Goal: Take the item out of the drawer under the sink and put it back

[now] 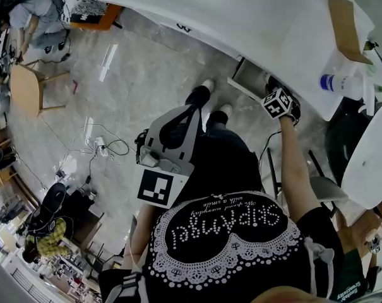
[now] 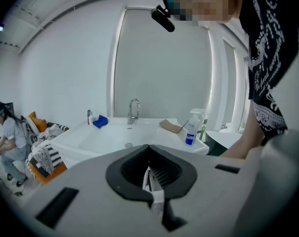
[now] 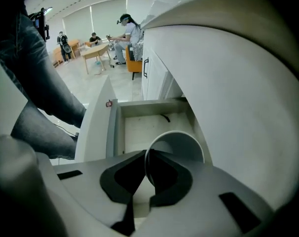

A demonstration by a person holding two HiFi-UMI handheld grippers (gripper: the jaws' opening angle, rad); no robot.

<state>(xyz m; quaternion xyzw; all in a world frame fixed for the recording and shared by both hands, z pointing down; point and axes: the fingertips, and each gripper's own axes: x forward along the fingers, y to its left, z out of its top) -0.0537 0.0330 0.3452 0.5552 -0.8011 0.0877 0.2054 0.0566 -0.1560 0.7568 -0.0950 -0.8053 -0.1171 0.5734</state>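
In the right gripper view, my right gripper (image 3: pixel 146 161) is shut on the rim of a white cup (image 3: pixel 181 146). The cup hangs just above the open drawer (image 3: pixel 139 125) under the sink counter, whose pale inside shows only a small dark mark. In the head view the right gripper (image 1: pixel 274 90) reaches down at the drawer (image 1: pixel 246 76) below the counter edge, and the cup is hidden there. My left gripper (image 2: pixel 149 179) is shut with nothing between its jaws. It is held back near the person's body (image 1: pixel 178 122), facing the sink (image 2: pixel 114 137).
On the counter stand a faucet (image 2: pixel 133 110), a blue cloth (image 2: pixel 100 121), a brown paper piece (image 2: pixel 171 126) and a spray bottle (image 2: pixel 192 127). The drawer's front panel (image 3: pixel 97 125) juts out toward the person's legs. Cables (image 1: pixel 102 145) lie on the floor, and people sit at tables farther off.
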